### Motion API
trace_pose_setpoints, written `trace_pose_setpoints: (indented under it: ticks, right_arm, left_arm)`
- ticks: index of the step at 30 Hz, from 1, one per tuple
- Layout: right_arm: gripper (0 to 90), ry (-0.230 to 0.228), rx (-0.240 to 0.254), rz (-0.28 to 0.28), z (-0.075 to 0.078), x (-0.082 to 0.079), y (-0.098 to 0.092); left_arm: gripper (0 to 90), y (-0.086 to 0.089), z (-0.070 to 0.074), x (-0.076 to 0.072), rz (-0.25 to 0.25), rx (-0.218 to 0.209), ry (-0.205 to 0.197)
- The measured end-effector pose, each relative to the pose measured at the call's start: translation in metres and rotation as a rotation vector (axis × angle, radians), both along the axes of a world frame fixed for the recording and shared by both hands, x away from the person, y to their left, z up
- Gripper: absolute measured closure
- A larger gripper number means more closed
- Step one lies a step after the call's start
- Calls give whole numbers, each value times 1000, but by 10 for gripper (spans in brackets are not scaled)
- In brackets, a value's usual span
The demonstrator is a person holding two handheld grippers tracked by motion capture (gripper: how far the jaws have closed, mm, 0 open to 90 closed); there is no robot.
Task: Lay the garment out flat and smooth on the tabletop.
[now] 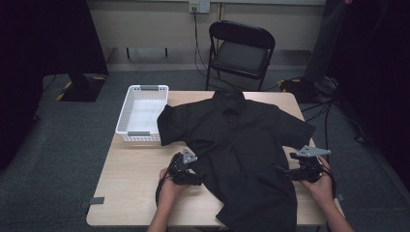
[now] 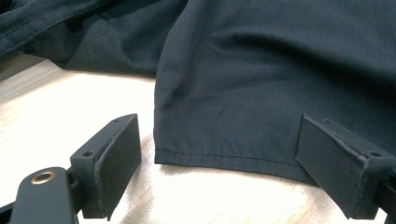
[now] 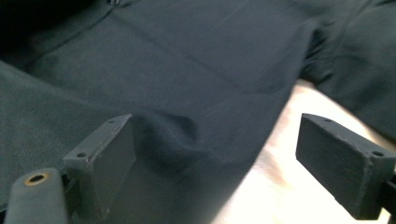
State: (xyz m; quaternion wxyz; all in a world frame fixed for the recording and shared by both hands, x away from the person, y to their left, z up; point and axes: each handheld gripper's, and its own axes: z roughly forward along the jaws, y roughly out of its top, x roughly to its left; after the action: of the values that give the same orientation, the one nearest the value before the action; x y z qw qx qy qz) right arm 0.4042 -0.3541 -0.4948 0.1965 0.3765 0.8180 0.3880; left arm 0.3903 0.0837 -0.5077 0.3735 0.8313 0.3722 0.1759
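Note:
A black short-sleeved shirt (image 1: pixel 241 145) lies spread face up on the wooden table (image 1: pixel 130 183), collar at the far side, its hem hanging over the near edge. My left gripper (image 1: pixel 196 178) stands open at the shirt's left side edge. In the left gripper view a stitched hem edge (image 2: pixel 224 156) lies between the open jaws on the tabletop. My right gripper (image 1: pixel 285 170) is open at the shirt's right side. In the right gripper view a raised fold of the shirt's cloth (image 3: pixel 177 135) sits between the jaws, close to the left jaw.
A white plastic basket (image 1: pixel 141 113) stands at the table's far left corner, touching the shirt's sleeve. A black folding chair (image 1: pixel 240 53) stands beyond the table. Cables run on the floor at the right. Bare wood lies to the left of the shirt.

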Motion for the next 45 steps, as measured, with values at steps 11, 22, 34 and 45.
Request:
trace_pose_setpoints:
  ticks: [11,22,34,45]
  right_arm:
    - [108,53,-32,43,-12,4,3]
    - [97,60,-30,35,-12,5,2]
    - [97,61,-30,30,-12,4,2]
    - [97,61,-30,26,-12,4,2]
  left_arm:
    - [134,0,0,0,-29,2,0]
    - [203,8,13,-1,-23,-20,-7]
    - [372,2,17,15,-2,-35,-22]
    - [607,3,11,28,66,-25,-26]
